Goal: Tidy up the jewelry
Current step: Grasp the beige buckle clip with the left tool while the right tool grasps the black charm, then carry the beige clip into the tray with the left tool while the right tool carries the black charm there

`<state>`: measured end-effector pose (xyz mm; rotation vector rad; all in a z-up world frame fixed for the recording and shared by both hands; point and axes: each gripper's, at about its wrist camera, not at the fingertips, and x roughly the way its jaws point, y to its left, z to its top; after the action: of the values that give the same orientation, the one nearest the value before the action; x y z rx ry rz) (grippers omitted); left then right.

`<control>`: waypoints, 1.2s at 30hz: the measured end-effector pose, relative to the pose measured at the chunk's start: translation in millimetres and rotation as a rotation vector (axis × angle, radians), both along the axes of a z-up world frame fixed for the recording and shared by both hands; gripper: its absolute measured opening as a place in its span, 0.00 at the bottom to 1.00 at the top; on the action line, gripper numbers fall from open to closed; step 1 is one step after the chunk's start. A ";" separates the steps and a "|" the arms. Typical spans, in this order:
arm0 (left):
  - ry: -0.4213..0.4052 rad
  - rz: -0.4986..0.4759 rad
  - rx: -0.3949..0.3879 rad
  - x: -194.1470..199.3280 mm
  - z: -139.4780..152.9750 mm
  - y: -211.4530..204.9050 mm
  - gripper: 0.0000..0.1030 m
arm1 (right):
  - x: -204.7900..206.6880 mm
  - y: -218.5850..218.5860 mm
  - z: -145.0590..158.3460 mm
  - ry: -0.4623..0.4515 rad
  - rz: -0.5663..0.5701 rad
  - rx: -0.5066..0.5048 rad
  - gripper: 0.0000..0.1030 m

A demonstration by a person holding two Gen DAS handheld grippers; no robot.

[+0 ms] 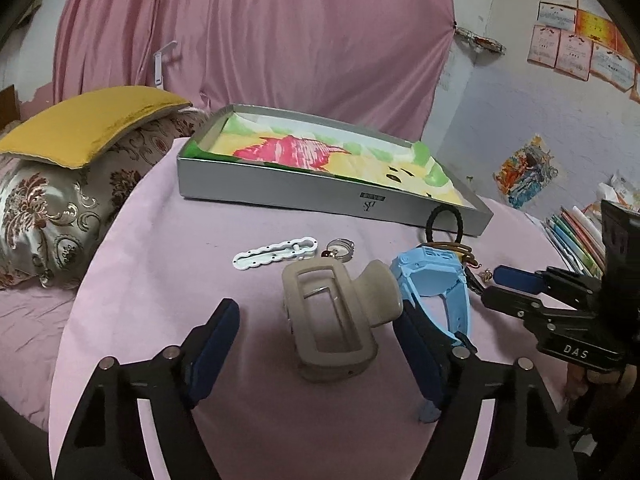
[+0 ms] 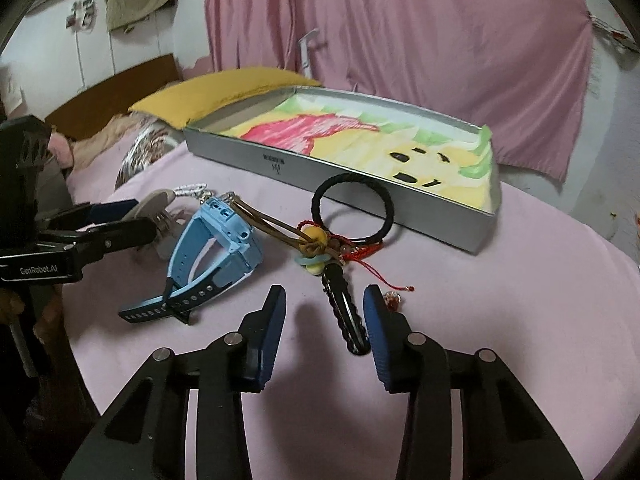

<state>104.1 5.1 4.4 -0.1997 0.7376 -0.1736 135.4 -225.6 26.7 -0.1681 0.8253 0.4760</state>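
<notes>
Your left gripper (image 1: 320,332) sits low over the near edge of the pink sheet (image 1: 160,248), jaws spread wide with the taupe claw clip (image 1: 332,316) between them, pads not pressing it, so nothing is grasped. Your right gripper (image 2: 325,320) has its jaws apart too; the black hair clip (image 2: 344,316) lies between them, close to the right pad, contact unclear. Just past the claw clip: white chain-shaped clip (image 1: 276,254) and a small ring (image 1: 341,249). Blue watch (image 2: 216,240) stands on its strap between your two grippers, brown cords (image 2: 272,222) and red string bracelet (image 2: 360,254) tangled beside it. Black hair tie (image 2: 354,210) leans on the front wall of the grey box (image 2: 360,184), which sits at the far edge, open, with a coloured drawing (image 2: 360,140) lining the bottom
</notes>
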 end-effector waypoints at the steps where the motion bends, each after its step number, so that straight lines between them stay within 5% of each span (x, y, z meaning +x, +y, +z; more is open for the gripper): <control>1: 0.008 -0.002 -0.002 1.0 -0.4 0.1 0.71 | 3.3 2.5 -2.2 0.010 0.009 -0.011 0.31; 14: 0.090 -0.025 0.067 24.2 -0.7 -11.5 0.62 | 15.8 3.9 -6.1 0.068 0.031 -0.039 0.30; 19: 0.090 -0.033 0.072 23.6 -0.9 -11.6 0.45 | 13.2 7.3 -4.1 0.070 0.052 -0.035 0.12; 27: 0.075 -0.044 0.058 18.1 -0.5 -9.2 0.45 | 1.6 1.8 -3.3 0.076 0.036 0.002 0.10; 30: 0.042 -0.041 0.039 8.8 2.8 -8.8 0.45 | -11.2 -3.1 4.6 0.036 0.021 0.044 0.10; 36: -0.156 -0.014 0.013 -13.2 27.4 -13.9 0.45 | -31.0 -6.7 42.4 -0.193 -0.017 0.149 0.10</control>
<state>91.0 -8.8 31.8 -0.1665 0.5846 -0.1958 104.4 -232.3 69.1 -0.0678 0.5993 0.4949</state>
